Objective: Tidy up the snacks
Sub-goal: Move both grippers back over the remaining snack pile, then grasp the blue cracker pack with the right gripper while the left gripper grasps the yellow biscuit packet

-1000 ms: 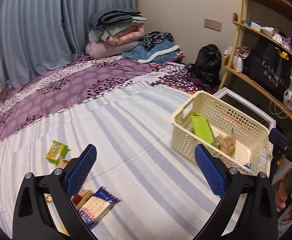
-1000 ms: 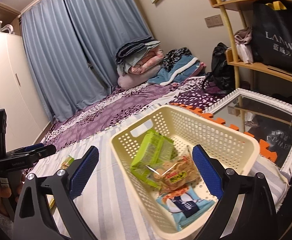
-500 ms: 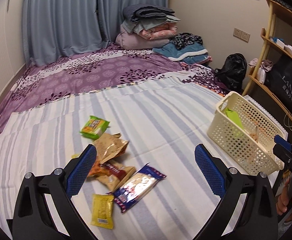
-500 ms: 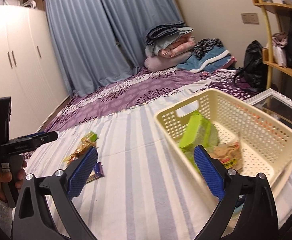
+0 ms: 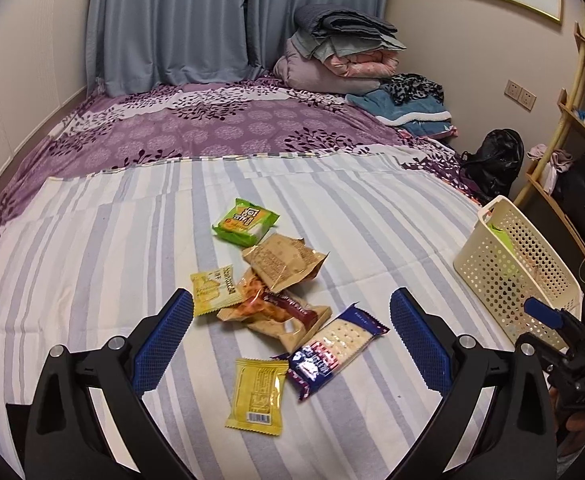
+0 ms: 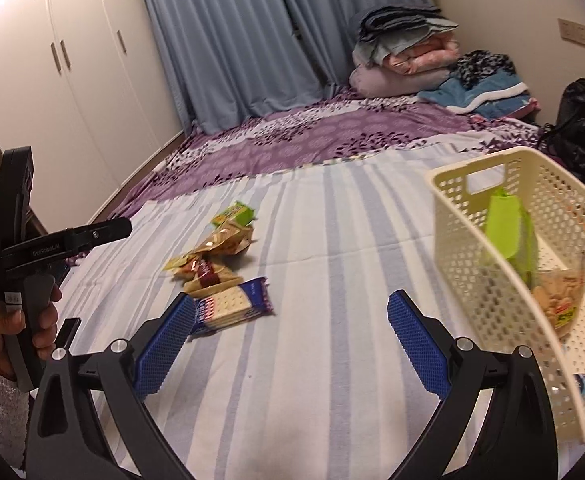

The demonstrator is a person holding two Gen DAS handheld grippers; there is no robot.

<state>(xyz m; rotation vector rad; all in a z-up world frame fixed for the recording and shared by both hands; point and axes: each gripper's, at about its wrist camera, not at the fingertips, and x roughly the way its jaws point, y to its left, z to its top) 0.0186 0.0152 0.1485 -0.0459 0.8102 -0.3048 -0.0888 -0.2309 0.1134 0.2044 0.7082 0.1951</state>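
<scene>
Several snack packets lie in a loose pile on the striped sheet: a green packet (image 5: 245, 219), a brown bag (image 5: 284, 261), a small yellow packet (image 5: 213, 289), an orange-red bag (image 5: 276, 312), a blue cracker pack (image 5: 334, 349) and a yellow sachet (image 5: 258, 396). My left gripper (image 5: 291, 336) hovers open above the pile, empty. A cream perforated basket (image 6: 484, 264) at the right holds a green pack (image 6: 510, 228) and a clear biscuit bag (image 6: 560, 300). My right gripper (image 6: 290, 340) is open and empty, left of the basket, with the cracker pack (image 6: 232, 304) beside its left finger.
The bed carries a purple floral cover (image 5: 212, 128) beyond the striped sheet, with folded bedding (image 5: 340, 52) at the far end. A wooden shelf (image 5: 564, 152) and a black bag (image 5: 492, 160) stand to the right. A white wardrobe (image 6: 72, 80) is at the left.
Both views have swung left, away from the basket and toward the snack pile. The pile now sits centred under the left gripper. Both grippers have stayed open.
</scene>
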